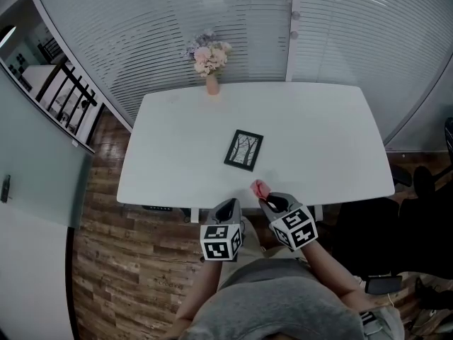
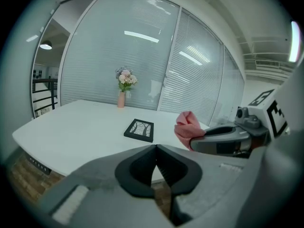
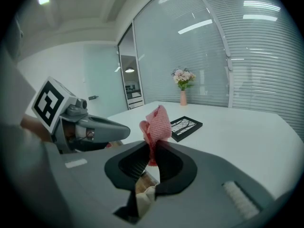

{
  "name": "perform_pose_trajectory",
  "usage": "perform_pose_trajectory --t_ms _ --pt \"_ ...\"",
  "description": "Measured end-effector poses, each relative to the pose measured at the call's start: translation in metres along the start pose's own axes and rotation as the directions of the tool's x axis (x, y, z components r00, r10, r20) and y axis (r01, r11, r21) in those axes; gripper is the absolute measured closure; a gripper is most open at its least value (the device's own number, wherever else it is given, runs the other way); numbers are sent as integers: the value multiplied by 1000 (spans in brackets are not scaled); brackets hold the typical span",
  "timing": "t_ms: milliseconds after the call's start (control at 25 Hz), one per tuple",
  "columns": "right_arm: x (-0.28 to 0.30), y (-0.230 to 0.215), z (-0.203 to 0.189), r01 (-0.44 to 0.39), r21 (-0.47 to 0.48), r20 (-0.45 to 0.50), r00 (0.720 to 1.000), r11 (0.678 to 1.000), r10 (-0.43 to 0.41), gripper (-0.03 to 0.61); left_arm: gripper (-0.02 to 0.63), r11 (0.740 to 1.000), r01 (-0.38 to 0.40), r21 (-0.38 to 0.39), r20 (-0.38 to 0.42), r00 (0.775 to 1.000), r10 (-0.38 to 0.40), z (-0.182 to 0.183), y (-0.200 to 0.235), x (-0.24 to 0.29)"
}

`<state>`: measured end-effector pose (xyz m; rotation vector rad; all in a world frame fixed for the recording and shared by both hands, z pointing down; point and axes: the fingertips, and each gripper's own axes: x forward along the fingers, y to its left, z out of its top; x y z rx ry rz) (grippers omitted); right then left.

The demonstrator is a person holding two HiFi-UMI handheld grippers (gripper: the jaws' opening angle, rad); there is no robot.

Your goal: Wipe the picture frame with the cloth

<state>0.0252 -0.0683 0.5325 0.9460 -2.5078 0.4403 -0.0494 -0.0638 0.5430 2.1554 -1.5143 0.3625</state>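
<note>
Table: frame beyond right tool's cloth

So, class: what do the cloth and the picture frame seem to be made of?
The cloth looks like pink woven fabric: mesh texture, soft folds. The picture frame has a matte black border, wood or plastic; can't tell which.

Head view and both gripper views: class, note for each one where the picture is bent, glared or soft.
Head view: fisheye bows the table edges and the wall; light is even, the frame sharp. Left gripper view: dark rounded corners, lamp streaks glare on the wall. Right gripper view: same dark corners, lamp streaks too; the cloth is crisp.
</note>
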Motion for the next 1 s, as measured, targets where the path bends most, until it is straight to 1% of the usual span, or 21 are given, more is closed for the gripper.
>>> perform_pose_trajectory --t_ms 160,400,680,1000 --pt "-1 3 3 8 -25 11 1000 1000 -8 540 612 1000 5 5 -1 1000 -5 0 1 0" --pt "-5 3 8 11 -15 33 999 1000 -10 541 612 1000 20 6 -4 1000 -20 2 -2 1" --pt "-3 2 9 14 -14 35 999 1000 -14 541 612 1000 24 5 -4 1000 -24 3 -1 4" --pt "-2 -3 10 16 -4 39 999 1000 -16 541 612 1000 14 -7 -13 1000 -14 2 2 6"
